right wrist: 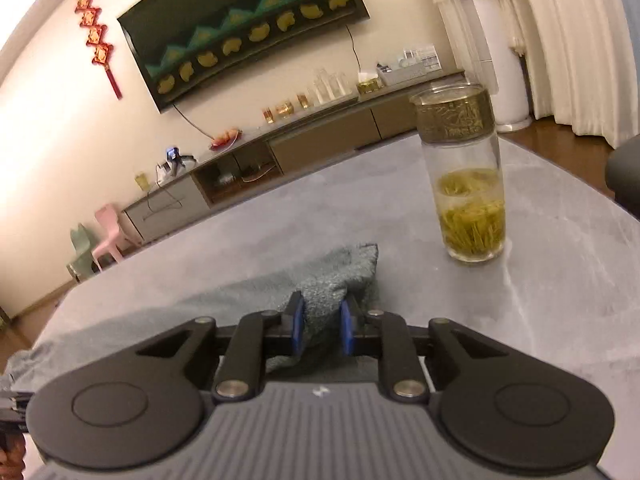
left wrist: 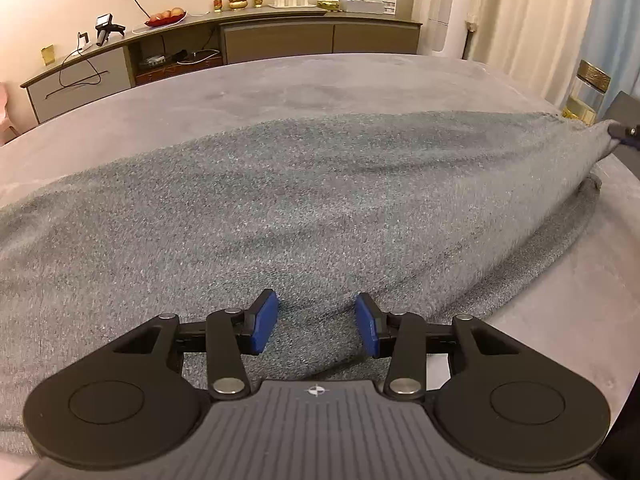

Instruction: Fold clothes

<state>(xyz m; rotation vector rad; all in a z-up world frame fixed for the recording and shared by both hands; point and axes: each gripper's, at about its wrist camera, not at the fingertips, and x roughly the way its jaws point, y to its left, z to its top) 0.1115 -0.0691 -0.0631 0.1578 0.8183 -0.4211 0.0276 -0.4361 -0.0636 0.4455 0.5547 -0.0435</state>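
while right claw [right wrist: 322, 326] clamps sweater [right wrist: 328, 280] corner, left claw [left wrist: 317, 326] (pads apart) hovers over cloth.

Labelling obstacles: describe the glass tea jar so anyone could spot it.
On the grey table, beyond the grey-green knitted garment, stands an upright clear glass tea jar. Its engraved brass-coloured band and yellow-green leaves in liquid mark it out.

My left claw [left wrist: 317, 322] and my right claw [right wrist: 322, 328] both wear blue pads on black arms, over a ribbed grey body. The garment [left wrist: 280, 208] is a speckled grey-teal knit. It lies on a pale grey counter [left wrist: 280, 80]. The glass tumbler [right wrist: 464, 176] has a patterned bronze-gold band and yellow-green leaves.
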